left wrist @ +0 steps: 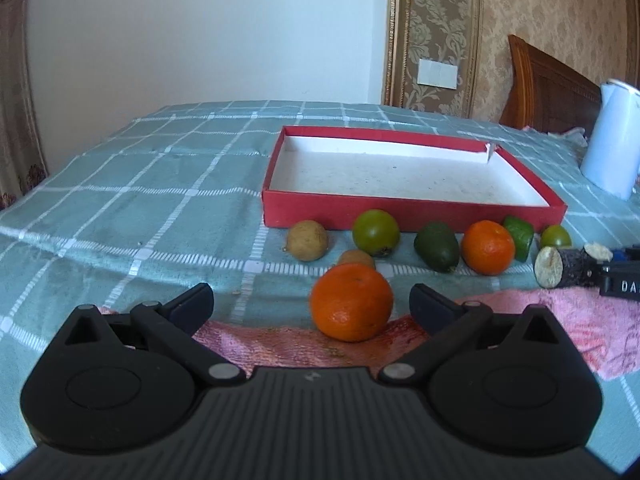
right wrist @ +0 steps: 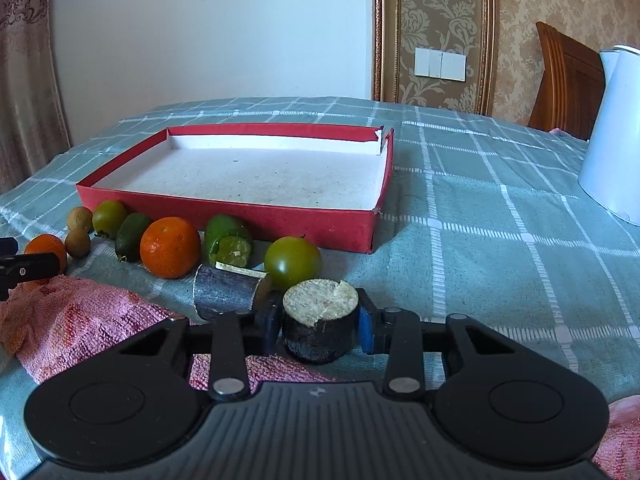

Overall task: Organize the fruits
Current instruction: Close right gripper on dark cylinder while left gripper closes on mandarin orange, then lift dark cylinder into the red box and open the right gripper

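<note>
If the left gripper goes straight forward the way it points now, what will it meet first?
Most likely the near orange. It sits between the open fingers of the left gripper, at the edge of the pink towel. A small brown fruit lies just behind it, then the red box. Exact depth is unclear.

A teal checked cloth is covering the table, and a pink towel is lying rumpled along its near edge. A white kettle is standing at the far right on the cloth, while a wooden chair back is showing behind it. White wall switches are sitting on the patterned wallpaper, and a curtain is hanging at the left.
</note>
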